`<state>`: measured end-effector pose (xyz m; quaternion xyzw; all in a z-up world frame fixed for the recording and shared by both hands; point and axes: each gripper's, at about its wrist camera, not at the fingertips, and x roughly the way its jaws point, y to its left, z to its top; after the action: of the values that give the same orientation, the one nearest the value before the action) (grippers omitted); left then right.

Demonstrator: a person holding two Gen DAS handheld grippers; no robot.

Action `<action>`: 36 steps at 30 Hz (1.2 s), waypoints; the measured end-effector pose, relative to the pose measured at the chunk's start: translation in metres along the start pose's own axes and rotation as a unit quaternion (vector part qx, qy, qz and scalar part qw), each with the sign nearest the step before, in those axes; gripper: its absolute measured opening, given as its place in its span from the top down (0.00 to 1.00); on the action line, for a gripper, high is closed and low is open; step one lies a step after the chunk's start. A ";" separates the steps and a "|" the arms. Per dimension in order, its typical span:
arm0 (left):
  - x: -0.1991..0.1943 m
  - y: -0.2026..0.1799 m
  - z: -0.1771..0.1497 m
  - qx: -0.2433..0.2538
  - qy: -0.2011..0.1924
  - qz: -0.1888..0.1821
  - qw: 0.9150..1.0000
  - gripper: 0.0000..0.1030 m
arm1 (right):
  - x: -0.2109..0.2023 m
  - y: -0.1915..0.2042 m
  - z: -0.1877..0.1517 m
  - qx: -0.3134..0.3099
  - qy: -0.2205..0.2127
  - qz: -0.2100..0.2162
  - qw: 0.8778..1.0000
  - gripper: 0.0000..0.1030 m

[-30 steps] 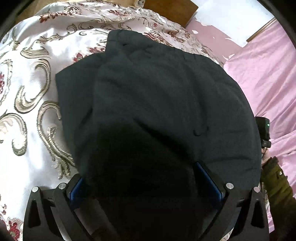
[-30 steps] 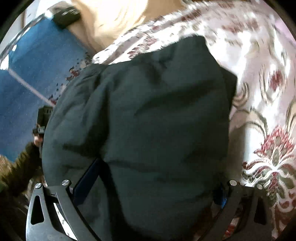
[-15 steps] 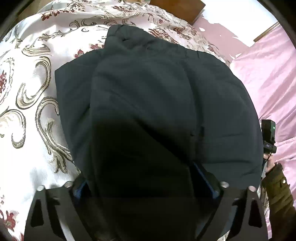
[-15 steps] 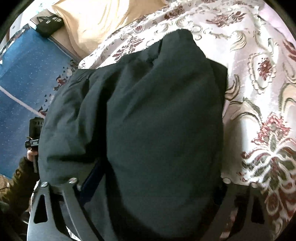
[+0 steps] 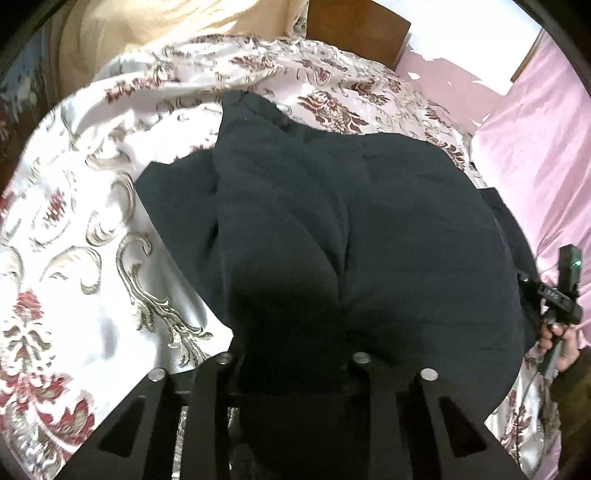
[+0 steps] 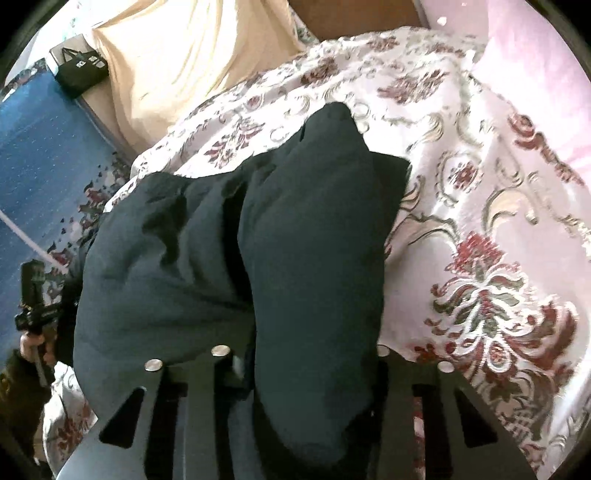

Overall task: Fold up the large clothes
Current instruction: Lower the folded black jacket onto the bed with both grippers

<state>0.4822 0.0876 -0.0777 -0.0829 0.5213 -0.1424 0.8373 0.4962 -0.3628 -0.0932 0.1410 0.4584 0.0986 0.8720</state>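
A large dark padded garment [image 5: 351,229] lies bunched on a floral satin bedspread [image 5: 74,258]. Its near edge drapes over my left gripper [image 5: 291,365], whose jaws stand close together on the cloth; the fingertips are hidden under it. In the right wrist view the same garment [image 6: 295,240] runs up the middle, and my right gripper [image 6: 299,354] is shut on its near fold, fingertips buried in the fabric. Each view shows the other hand-held gripper at the garment's far side, in the left wrist view [image 5: 565,291] and in the right wrist view [image 6: 33,306].
A pink sheet [image 5: 535,147] lies to the right of the bedspread. A wooden headboard [image 5: 354,29] and a cream cloth [image 6: 177,55] are at the back. A blue mat [image 6: 33,155] and a black bag [image 6: 81,70] are at the left.
Both grippers' jaws have closed in on the garment's near edge. Both cameras have drawn back and tilted up, so more bedspread and the back of the bed show.
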 end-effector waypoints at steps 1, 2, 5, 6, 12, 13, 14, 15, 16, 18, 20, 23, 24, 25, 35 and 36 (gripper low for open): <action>-0.005 -0.003 0.001 -0.003 -0.005 0.005 1.000 0.80 | -0.005 0.000 0.000 -0.001 -0.005 -0.003 1.000 0.74; -0.011 -0.005 0.002 -0.007 -0.011 0.007 1.000 0.81 | -0.011 0.000 0.000 -0.001 -0.012 -0.007 1.000 0.75; -0.025 -0.017 0.006 -0.001 -0.020 0.012 1.000 0.82 | -0.027 -0.001 -0.001 0.002 -0.023 -0.002 1.000 0.79; -0.028 -0.021 0.007 0.002 -0.021 0.012 1.000 0.82 | -0.031 0.001 -0.003 -0.002 -0.024 -0.004 1.000 0.80; -0.052 -0.033 -0.001 0.015 -0.025 0.015 0.999 0.83 | -0.055 0.018 -0.012 -0.025 -0.015 0.008 1.000 0.82; -0.056 -0.034 -0.005 0.015 -0.023 0.015 0.999 0.83 | -0.057 0.021 -0.015 -0.028 -0.016 0.008 0.999 0.82; -0.061 -0.034 -0.008 0.015 -0.022 0.016 1.000 0.83 | -0.062 0.025 -0.017 -0.032 -0.016 0.007 0.999 0.82; -0.063 -0.035 -0.011 0.014 -0.022 0.017 1.000 0.83 | -0.064 0.028 -0.019 -0.035 -0.016 0.008 0.999 0.82; -0.068 -0.036 -0.015 0.015 -0.022 0.018 0.999 0.83 | -0.069 0.032 -0.021 -0.037 -0.016 0.010 0.999 0.82; -0.076 -0.037 -0.022 0.013 -0.021 0.018 1.000 0.83 | -0.078 0.039 -0.026 -0.044 -0.015 0.010 0.999 0.83; -0.087 -0.038 -0.032 0.010 -0.019 0.016 1.000 0.83 | -0.089 0.047 -0.033 -0.051 -0.015 0.012 0.999 0.83; -0.101 -0.040 -0.047 0.011 -0.018 0.017 1.000 0.83 | -0.106 0.058 -0.045 -0.056 -0.013 0.015 0.998 0.83; -0.107 -0.040 -0.052 0.011 -0.018 0.016 1.000 0.83 | -0.111 0.061 -0.049 -0.058 -0.013 0.015 0.998 0.83; -0.112 -0.041 -0.059 0.011 -0.016 0.015 1.000 0.83 | -0.117 0.064 -0.055 -0.060 -0.012 0.016 0.998 0.83; -0.135 -0.043 -0.112 0.000 -0.002 0.009 1.000 0.83 | -0.156 0.072 -0.105 -0.057 0.000 0.004 0.998 0.83; -0.132 -0.041 -0.117 -0.003 0.000 0.010 1.000 0.83 | -0.155 0.070 -0.110 -0.052 0.004 0.000 0.999 0.83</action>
<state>0.3164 0.0923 -0.0057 -0.0803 0.5226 -0.1329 0.8383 0.3155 -0.3267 -0.0095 0.0948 0.4561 0.1234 0.8762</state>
